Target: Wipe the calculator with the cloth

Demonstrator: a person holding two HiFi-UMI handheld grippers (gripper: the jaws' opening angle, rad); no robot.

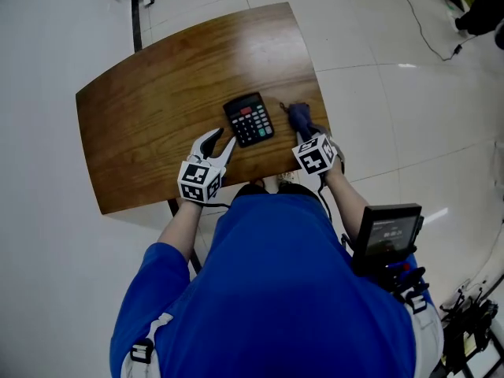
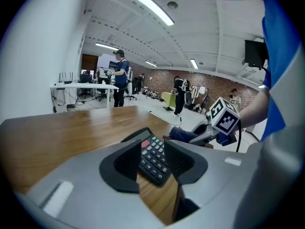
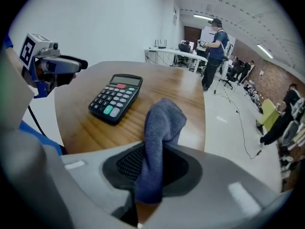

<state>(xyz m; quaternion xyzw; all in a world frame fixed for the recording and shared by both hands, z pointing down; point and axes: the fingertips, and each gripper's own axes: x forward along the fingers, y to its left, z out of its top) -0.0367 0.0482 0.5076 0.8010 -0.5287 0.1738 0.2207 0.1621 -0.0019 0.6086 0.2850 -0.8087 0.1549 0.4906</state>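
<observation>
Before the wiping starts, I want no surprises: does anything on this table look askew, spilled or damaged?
Nothing stands out. The black keypad calculator lies flat and whole on the brown wooden table, with no spill. The blue-grey cloth is bunched in the right tool; the left tool is open near the calculator.

Black calculator (image 1: 249, 120) with red and green keys, blue-grey cloth (image 1: 299, 116), brown wood-grain table (image 1: 157, 109), white tiled floor (image 1: 378, 69), blue shirt (image 1: 276, 290), grey left gripper (image 2: 150, 152) and right gripper (image 3: 152, 162), black ribbed pads, black-and-white square-patterned cubes.
</observation>
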